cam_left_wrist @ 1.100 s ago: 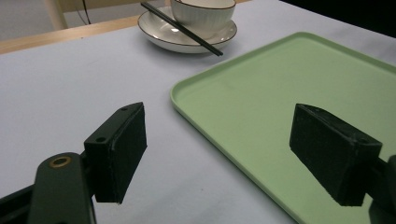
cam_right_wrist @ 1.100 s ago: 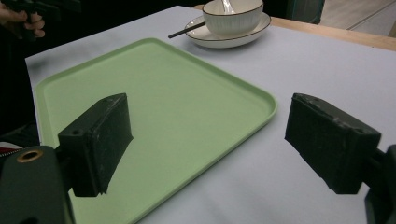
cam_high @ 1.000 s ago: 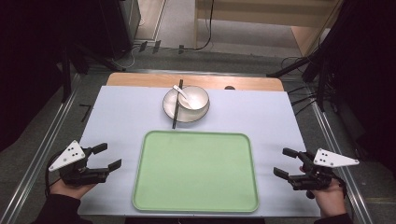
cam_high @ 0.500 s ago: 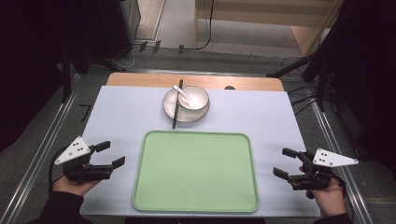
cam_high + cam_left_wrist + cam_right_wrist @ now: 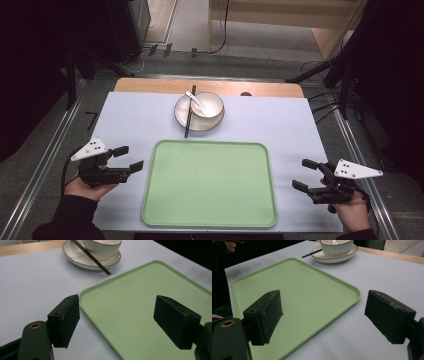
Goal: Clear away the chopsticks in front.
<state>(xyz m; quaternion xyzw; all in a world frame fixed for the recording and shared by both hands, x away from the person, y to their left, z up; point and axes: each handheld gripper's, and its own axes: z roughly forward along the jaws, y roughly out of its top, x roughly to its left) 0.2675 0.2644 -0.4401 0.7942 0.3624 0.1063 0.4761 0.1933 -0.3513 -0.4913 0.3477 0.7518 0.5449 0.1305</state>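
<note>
Drifting inward since a second ago, the left gripper (image 5: 126, 158) is now hanging just beside the green tray's (image 5: 210, 222) left edge, jaws wide apart and holding nothing. Over at the desk's (image 5: 125, 120) right edge, the right gripper (image 5: 304, 175) is keeping its place, jaws equally spread and empty. Bowl (image 5: 207, 105), saucer (image 5: 182, 118), spoon (image 5: 193, 96) and chopsticks (image 5: 189, 115) are sitting near the far edge.

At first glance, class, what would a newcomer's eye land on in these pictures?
The green tray lies empty mid-table on the pale cloth. Beyond it a bowl with a spoon stands on a plate, a black chopstick leaning across the plate's rim. The left gripper and right gripper sit open at either side of the tray.
</note>
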